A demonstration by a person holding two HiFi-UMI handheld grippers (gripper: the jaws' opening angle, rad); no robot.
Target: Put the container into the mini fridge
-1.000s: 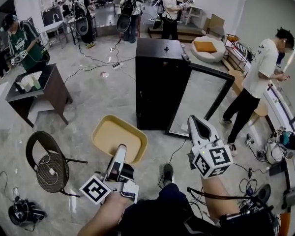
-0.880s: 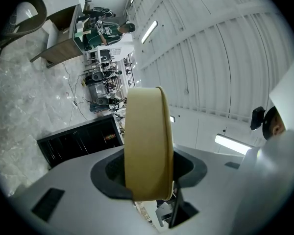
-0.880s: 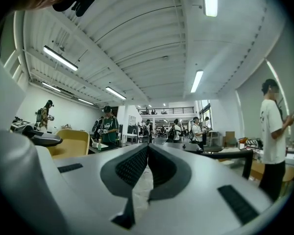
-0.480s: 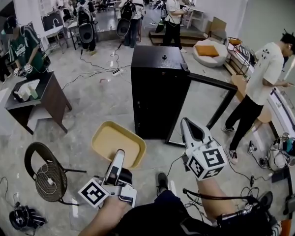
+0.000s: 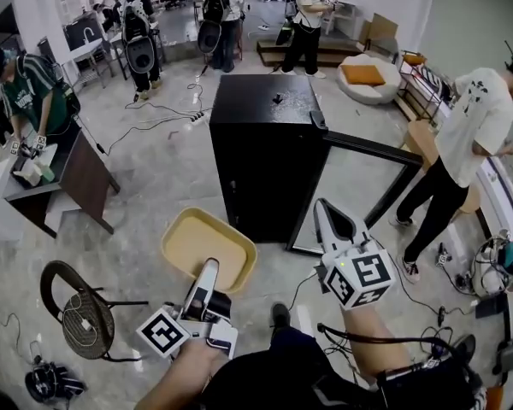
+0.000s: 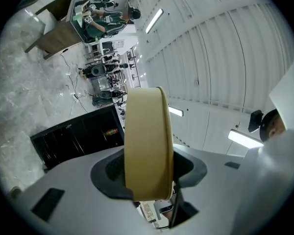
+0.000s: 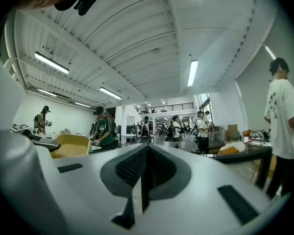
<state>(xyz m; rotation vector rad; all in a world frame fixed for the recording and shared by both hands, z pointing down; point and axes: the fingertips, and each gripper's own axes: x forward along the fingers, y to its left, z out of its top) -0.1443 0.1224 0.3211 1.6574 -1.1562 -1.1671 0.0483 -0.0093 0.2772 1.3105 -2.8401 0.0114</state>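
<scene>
Two grippers sit nearest the camera, and the arms that carry them are cut off by the lower edge of the head view. The left gripper [image 5: 207, 272] covers the near rim of the container [image 5: 201, 239]. In the left gripper view the container [image 6: 148, 146] stands edge-on, so its inside cannot be seen from there.

Left jaws: partly open and clamped on the container's near wall, with one pad on each side of it. The container projects forward and upward from these jaws, clear of the floor.

Right gripper [image 5: 329, 219]: in its own view [image 7: 144, 177] the pads meet along a thin dark line with nothing between them. The container [image 7: 71, 145] appears to the left of these jaws, apart from them.

Container contents: the head view shows only its plain yellow bottom.

Ahead of both pairs of jaws stands the black mini fridge [image 5: 261, 156], still apart from the container. Its door [image 5: 350, 188] stands open directly ahead of the right jaws. The head view shows the cabinet's top and one outer side, and the compartment behind the door cannot be made out. A round-backed chair [image 5: 79, 301] stands well to the left of the left jaws.
</scene>
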